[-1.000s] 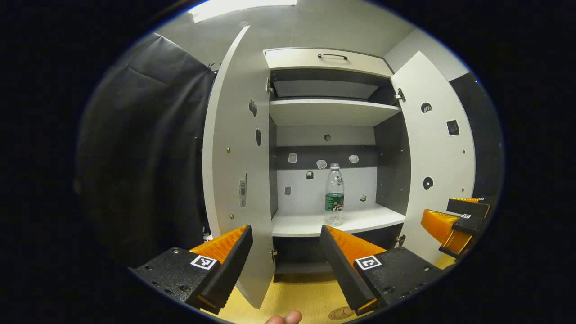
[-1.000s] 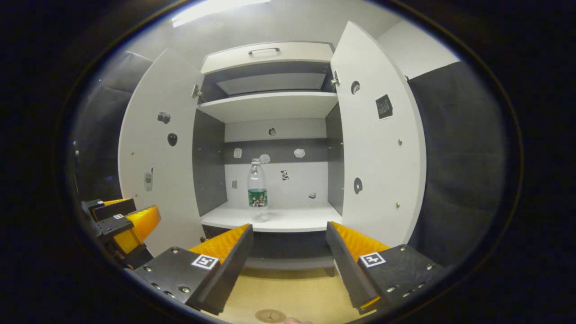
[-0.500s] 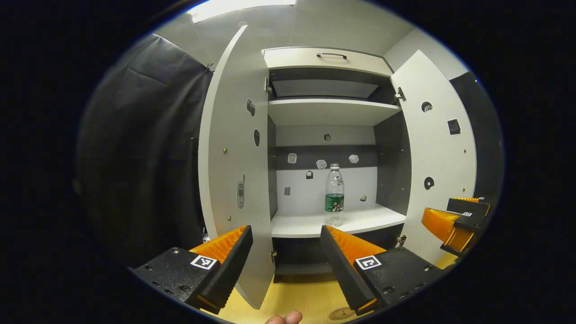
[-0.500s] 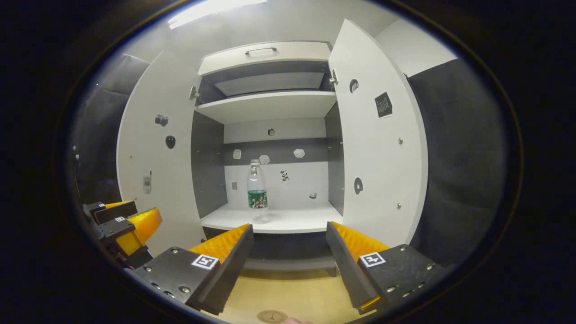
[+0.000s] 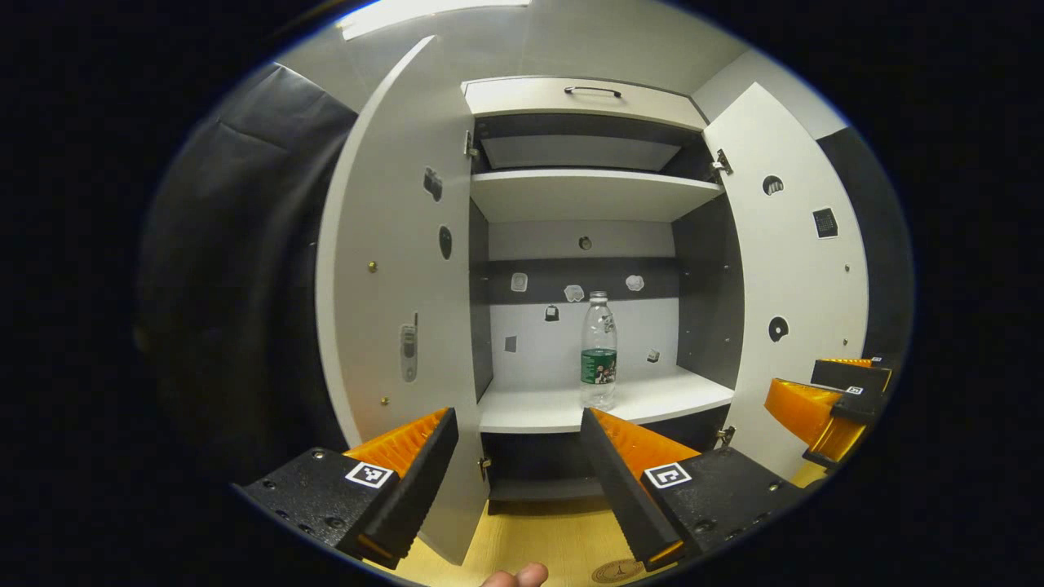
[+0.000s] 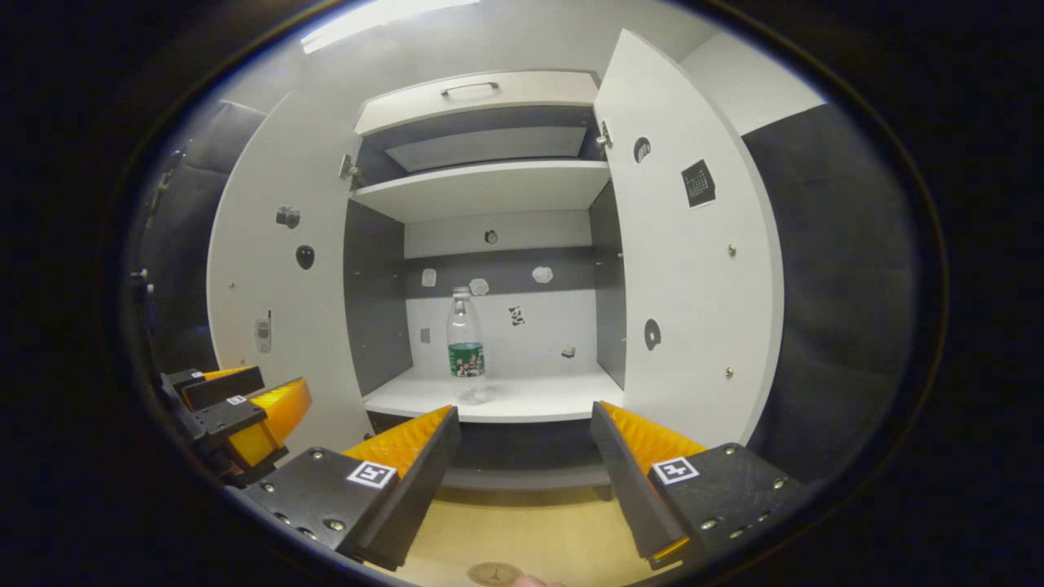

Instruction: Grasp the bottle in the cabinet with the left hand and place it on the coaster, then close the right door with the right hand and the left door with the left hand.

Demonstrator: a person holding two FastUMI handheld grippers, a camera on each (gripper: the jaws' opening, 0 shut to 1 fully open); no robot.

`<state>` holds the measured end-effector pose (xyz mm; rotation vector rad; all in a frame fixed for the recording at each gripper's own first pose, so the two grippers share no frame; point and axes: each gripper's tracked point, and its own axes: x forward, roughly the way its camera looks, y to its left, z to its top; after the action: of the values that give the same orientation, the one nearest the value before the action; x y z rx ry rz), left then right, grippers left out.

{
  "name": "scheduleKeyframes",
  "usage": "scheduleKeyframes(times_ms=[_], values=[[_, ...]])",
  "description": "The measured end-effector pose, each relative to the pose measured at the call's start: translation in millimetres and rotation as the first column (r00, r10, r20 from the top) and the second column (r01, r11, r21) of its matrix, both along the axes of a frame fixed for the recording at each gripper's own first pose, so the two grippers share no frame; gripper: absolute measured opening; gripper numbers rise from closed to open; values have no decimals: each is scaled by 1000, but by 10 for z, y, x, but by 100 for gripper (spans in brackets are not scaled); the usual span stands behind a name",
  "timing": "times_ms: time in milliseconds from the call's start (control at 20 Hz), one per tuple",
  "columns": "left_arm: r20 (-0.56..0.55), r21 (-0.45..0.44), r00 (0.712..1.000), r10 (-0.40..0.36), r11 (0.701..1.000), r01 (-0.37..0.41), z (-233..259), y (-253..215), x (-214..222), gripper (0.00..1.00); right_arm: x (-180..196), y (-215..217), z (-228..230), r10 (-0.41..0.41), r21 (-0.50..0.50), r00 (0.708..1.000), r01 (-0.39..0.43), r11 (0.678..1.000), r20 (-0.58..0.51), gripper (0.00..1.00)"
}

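Top drawer w/ handle; 2 shelves.

A ceiling light glares white at the top of both views; the cabinet interior is evenly lit, its upper recess shadowed; focus is sharp; fisheye distortion bows the doors outward; edges darken into vignette.

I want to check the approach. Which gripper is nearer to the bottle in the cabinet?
Left, by a small margin, as far as the views tell. The left gripper points at the shelf, the bottle just above its right finger. The right gripper sits beside it, further right, both short of the shelf.
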<state>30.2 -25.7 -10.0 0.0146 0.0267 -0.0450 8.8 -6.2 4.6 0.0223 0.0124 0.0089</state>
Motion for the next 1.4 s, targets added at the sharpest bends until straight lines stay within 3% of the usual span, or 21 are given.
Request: scheduleKeyframes(times_ms=[700, 1400], values=[[-42, -39, 989, -139, 990, 138, -131, -852, 1370, 96, -15, -312, -26, -84, -11, 996, 84, 996, -35, 97], [-66, -38, 986, -153, 988, 151, -289, -1200, 2527, 96, 122, -580, -95, -161, -43, 984, 158, 986, -80, 97]])
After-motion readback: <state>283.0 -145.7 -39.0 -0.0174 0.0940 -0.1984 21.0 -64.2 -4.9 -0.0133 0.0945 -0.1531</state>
